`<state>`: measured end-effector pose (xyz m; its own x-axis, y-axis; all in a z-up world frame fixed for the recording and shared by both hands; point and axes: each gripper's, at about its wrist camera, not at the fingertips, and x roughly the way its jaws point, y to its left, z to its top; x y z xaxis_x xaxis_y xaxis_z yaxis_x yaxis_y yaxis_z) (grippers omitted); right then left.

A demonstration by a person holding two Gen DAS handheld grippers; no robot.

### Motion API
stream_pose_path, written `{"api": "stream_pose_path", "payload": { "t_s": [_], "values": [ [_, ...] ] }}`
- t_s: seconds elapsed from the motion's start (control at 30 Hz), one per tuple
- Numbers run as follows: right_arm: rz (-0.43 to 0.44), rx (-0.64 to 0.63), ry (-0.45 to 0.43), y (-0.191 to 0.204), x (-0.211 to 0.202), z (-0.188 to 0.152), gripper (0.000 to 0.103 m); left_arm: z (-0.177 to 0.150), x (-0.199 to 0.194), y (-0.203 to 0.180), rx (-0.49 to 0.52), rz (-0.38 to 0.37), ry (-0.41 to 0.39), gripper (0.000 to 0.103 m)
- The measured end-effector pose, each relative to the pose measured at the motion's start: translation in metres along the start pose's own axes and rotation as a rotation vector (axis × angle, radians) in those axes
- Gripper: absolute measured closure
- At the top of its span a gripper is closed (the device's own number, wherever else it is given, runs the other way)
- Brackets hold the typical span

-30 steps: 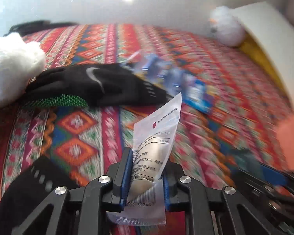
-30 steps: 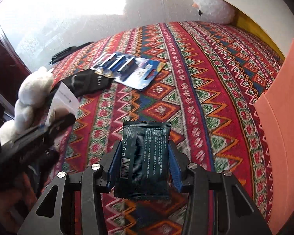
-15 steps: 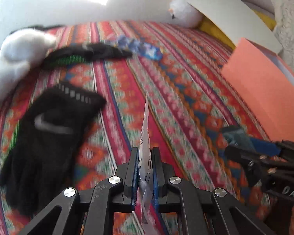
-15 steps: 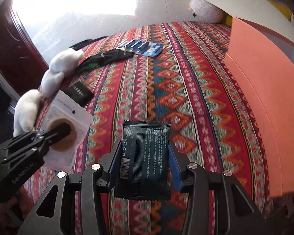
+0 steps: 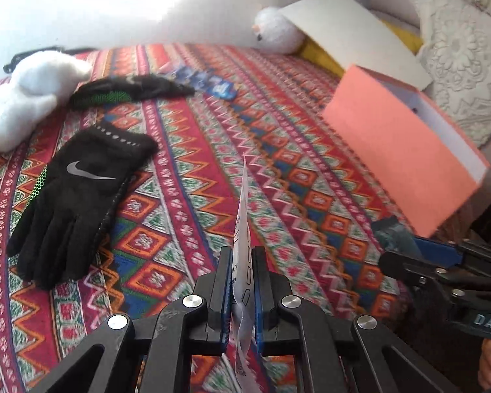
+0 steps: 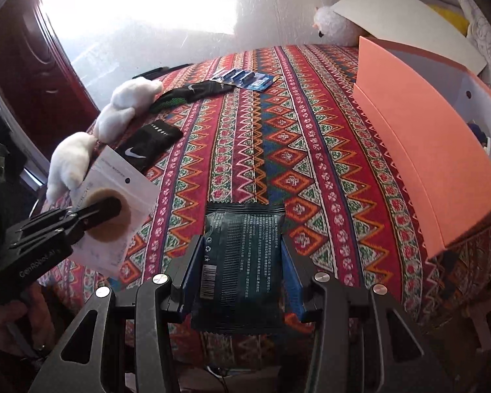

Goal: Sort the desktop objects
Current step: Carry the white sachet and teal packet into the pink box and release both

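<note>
My left gripper (image 5: 241, 262) is shut on a clear powder-puff packet (image 5: 244, 229), held edge-on above the patterned cloth; the packet's face shows in the right wrist view (image 6: 118, 209). My right gripper (image 6: 244, 258) is shut on a dark green sachet (image 6: 242, 262), held above the cloth's near edge; it also shows in the left wrist view (image 5: 392, 235). An open orange box (image 5: 402, 150) stands to the right of both grippers, also in the right wrist view (image 6: 425, 144).
On the cloth lie a black glove (image 5: 78, 196), a second black glove (image 5: 131, 90), a blue battery pack (image 5: 212, 82) and white plush toys (image 5: 26, 104) at the left. Another white plush (image 5: 278, 31) and a white lid (image 5: 353, 32) sit at the back.
Both grippers have pulled back toward the near edge of the cloth with their packets still held. The orange box now sits closer on the right. The left packet stays edge-on.
</note>
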<state>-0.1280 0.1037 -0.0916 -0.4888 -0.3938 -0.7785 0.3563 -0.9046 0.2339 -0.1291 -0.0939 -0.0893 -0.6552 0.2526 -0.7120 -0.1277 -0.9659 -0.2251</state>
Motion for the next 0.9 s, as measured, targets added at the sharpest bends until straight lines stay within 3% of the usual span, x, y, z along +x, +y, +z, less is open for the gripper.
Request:
{"api": "stream_pose_path", "payload": {
  "t_s": [0.43, 0.7, 0.9],
  "values": [
    [-0.047, 0.027, -0.105, -0.014, -0.089, -0.038, 0.055, -0.01, -0.065, -0.084, 0.169, -0.1, -0.074, 0.098],
    [-0.139, 0.123, -0.202, -0.068, -0.148, -0.043, 0.055, 0.02, -0.074, -0.145, 0.28, -0.168, -0.128, 0.098],
    [-0.215, 0.195, -0.271, -0.117, -0.178, -0.034, 0.055, 0.057, -0.049, -0.203, 0.356, -0.226, -0.129, 0.097]
  ]
}}
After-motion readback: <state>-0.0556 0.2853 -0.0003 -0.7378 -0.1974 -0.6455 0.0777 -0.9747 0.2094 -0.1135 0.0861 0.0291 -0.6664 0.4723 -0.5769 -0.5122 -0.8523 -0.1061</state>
